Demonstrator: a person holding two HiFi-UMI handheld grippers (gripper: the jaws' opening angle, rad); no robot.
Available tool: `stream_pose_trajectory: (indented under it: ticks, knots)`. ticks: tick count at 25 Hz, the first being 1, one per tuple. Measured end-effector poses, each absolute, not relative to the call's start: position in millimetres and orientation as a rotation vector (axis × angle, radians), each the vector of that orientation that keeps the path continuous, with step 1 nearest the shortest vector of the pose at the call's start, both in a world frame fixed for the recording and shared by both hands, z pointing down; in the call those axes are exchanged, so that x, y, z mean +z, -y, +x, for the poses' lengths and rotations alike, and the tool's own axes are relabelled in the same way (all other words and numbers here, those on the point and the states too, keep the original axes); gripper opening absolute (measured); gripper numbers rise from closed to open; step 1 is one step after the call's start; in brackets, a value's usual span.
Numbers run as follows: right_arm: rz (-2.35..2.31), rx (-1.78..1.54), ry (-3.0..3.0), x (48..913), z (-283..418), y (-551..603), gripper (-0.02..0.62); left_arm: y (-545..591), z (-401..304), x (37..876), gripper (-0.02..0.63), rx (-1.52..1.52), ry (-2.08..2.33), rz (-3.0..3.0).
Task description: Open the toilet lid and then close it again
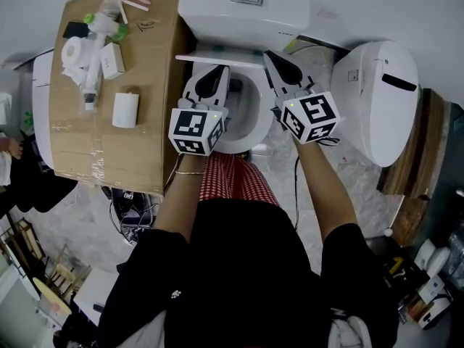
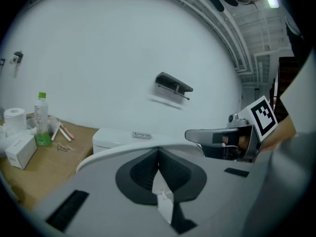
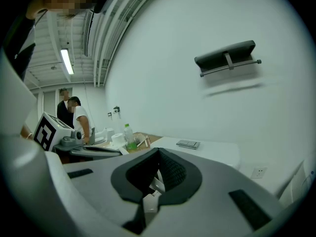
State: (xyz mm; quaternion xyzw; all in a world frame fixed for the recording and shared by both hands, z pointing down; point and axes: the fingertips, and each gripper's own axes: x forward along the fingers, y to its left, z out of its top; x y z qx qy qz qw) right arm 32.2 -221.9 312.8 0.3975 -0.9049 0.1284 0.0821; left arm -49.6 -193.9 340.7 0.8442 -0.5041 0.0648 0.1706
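Note:
The white toilet [image 1: 243,9] stands against the wall, and its bowl [image 1: 250,111] lies uncovered below me. Its lid [image 1: 217,56] stands nearly upright in front of the tank, seen edge-on. My left gripper [image 1: 217,72] points at the lid's left part, its jaws closed together just below the lid edge. My right gripper [image 1: 275,56] is shut too, its tip at the lid's right end. In the left gripper view the lid's rim [image 2: 111,153] curves just beyond the closed jaws [image 2: 158,151]. The right gripper view shows the tank top [image 3: 207,149] past its jaws [image 3: 158,152].
A cardboard-topped surface [image 1: 76,136] on the left holds a toilet roll [image 1: 72,53], a green-capped bottle [image 2: 42,120] and small boxes. A second white toilet unit [image 1: 377,100] stands at the right. A dark bracket [image 3: 227,58] hangs on the wall. People [image 3: 74,115] stand far off.

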Motion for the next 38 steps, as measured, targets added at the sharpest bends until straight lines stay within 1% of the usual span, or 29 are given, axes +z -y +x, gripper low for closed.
stream_pose_trajectory:
  ticks: [14, 38]
  knots:
    - [1.177, 0.413, 2.729, 317, 37, 217, 0.018, 188, -51, 343, 0.006, 0.17, 1.484, 2.378]
    - [1.355, 0.465, 2.628, 328, 41, 193, 0.02, 158, -47, 353, 0.005, 0.236, 1.291, 2.466]
